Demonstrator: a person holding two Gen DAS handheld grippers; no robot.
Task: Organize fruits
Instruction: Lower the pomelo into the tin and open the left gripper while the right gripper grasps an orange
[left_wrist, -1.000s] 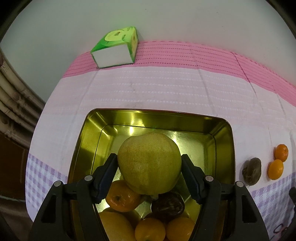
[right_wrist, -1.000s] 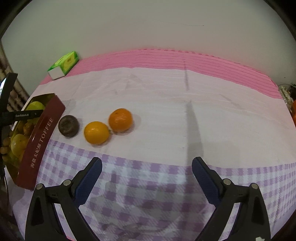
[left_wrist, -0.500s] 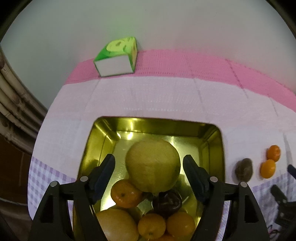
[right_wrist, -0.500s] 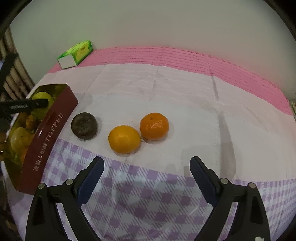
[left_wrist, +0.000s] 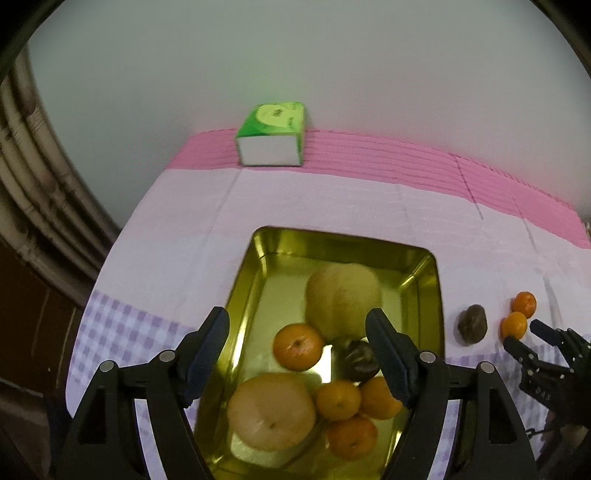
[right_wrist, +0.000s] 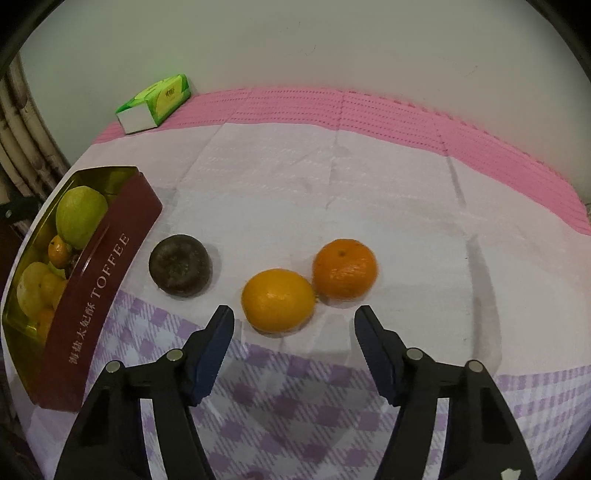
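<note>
A gold-lined tin (left_wrist: 438, 291) with a dark red outer wall (right_wrist: 99, 288) holds two yellow-green pears (left_wrist: 343, 297), several oranges (left_wrist: 297, 347) and a dark fruit (left_wrist: 360, 360). My left gripper (left_wrist: 297, 319) hangs open above the tin with nothing between its fingers. On the cloth to the tin's right lie a dark brown fruit (right_wrist: 181, 265), a yellow orange (right_wrist: 277, 295) and a deeper orange mandarin (right_wrist: 345, 267). My right gripper (right_wrist: 294, 314) is low over the cloth and its jaws are closing. The yellow orange lies just ahead between the fingertips, and the pads do not touch it.
A green tissue box (left_wrist: 271, 138) stands at the back edge against the pale wall. Pink and purple-checked cloth (right_wrist: 295, 406) covers the table. The table's left edge drops off beside the tin, near brown pipes (left_wrist: 33, 192). My right gripper shows at the left wrist view's right edge (left_wrist: 532, 334).
The left gripper let go of the pear, which now rests in the tin, then rose and drew back. The right gripper moved in on the yellow orange and narrowed its jaws.
</note>
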